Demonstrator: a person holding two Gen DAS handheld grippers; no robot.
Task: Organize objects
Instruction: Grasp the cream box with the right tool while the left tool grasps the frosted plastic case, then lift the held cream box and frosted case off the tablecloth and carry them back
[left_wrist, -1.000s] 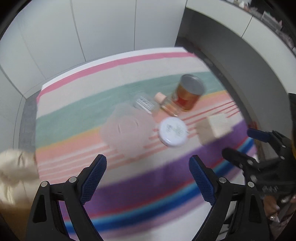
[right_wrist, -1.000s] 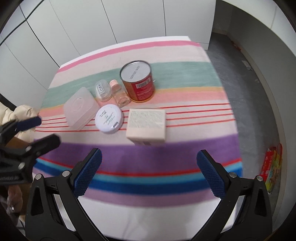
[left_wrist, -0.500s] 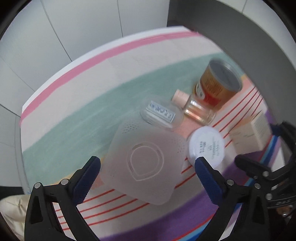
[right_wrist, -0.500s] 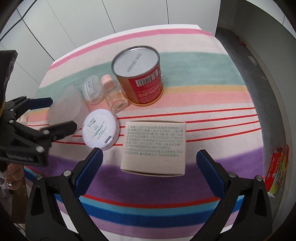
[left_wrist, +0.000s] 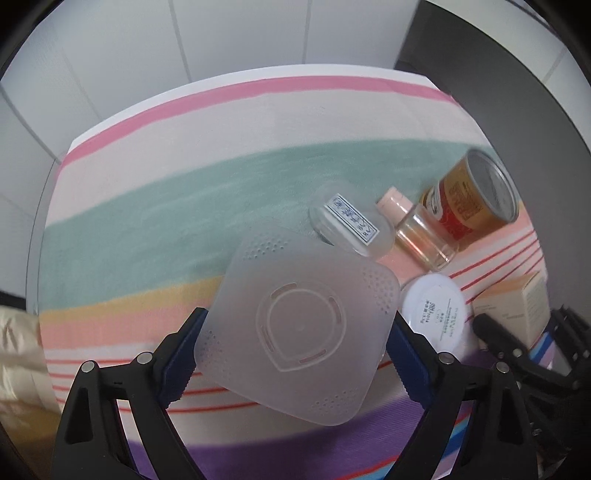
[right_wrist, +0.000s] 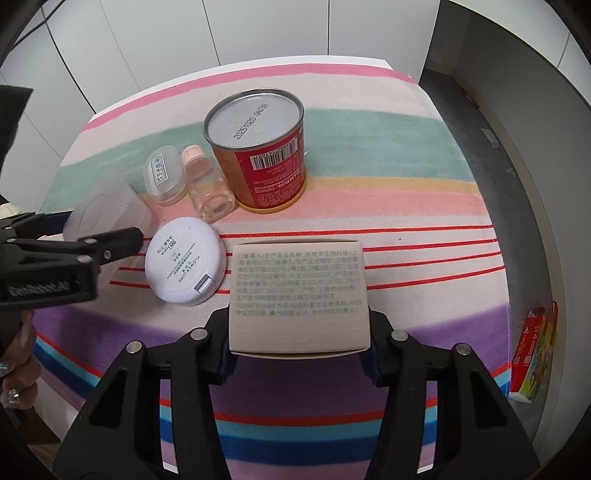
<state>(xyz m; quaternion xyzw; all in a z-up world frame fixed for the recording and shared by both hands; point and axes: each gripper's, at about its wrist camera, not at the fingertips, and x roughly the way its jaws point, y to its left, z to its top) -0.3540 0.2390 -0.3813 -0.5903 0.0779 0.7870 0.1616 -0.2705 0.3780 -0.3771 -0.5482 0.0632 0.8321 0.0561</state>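
A frosted square plastic box (left_wrist: 306, 280) lies on the striped cloth, and my left gripper (left_wrist: 295, 325) is closing on it, its blue pads touching two opposite sides. A beige printed carton (right_wrist: 295, 280) sits between the pads of my right gripper (right_wrist: 297, 325), whose jaws are closing and meet its left and right faces. Between the two lie a white round compact (right_wrist: 184, 262), a pink-capped clear bottle (right_wrist: 207, 181), a small clear labelled case (right_wrist: 164, 177) and a red and gold can (right_wrist: 258, 155).
The striped tablecloth (right_wrist: 388, 177) covers the table, with white cabinet doors behind. A colourful box (right_wrist: 535, 354) lies on the grey floor at the right. A hand (right_wrist: 14, 369) holds the left gripper. Pale fabric (left_wrist: 14, 350) shows at the left.
Both grippers came down toward the table. The left one closed in on the frosted box, and the right one narrowed from wide open onto the beige carton.
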